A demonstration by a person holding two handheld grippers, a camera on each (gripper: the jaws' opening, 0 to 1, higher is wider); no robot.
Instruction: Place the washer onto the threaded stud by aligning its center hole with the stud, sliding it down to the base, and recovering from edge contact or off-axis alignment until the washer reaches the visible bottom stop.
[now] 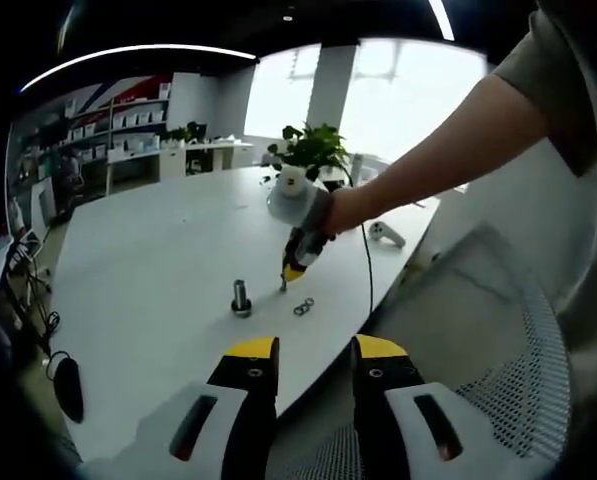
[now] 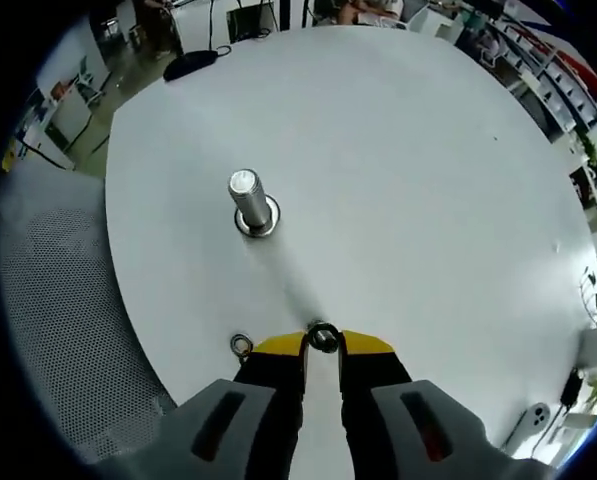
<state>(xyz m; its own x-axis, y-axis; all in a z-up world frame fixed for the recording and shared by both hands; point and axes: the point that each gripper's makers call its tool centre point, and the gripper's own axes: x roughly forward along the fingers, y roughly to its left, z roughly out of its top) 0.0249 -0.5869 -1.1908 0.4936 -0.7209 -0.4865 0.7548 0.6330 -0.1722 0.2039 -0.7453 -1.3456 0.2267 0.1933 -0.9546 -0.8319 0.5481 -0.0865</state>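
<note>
A short threaded steel stud [image 2: 250,200] stands upright on its round base on the white table [image 2: 398,170]; it is also seen from the left gripper view [image 1: 241,298]. My right gripper [image 2: 323,345] is shut on a small steel washer [image 2: 323,338] pinched at its yellow tips, low over the table and short of the stud. From the left gripper view, a person's hand holds the right gripper [image 1: 285,285] tip-down, just right of the stud. Spare washers [image 1: 303,307] lie beside it, one of them left of the right jaws [image 2: 241,346]. My left gripper [image 1: 313,350] is open, off the table's edge.
A grey mesh chair [image 1: 498,350] sits by the table's near edge, which curves close under the left gripper. A white controller [image 1: 386,233] with a black cable and a potted plant [image 1: 313,150] are at the far side. A black mouse [image 2: 193,62] lies beyond the stud.
</note>
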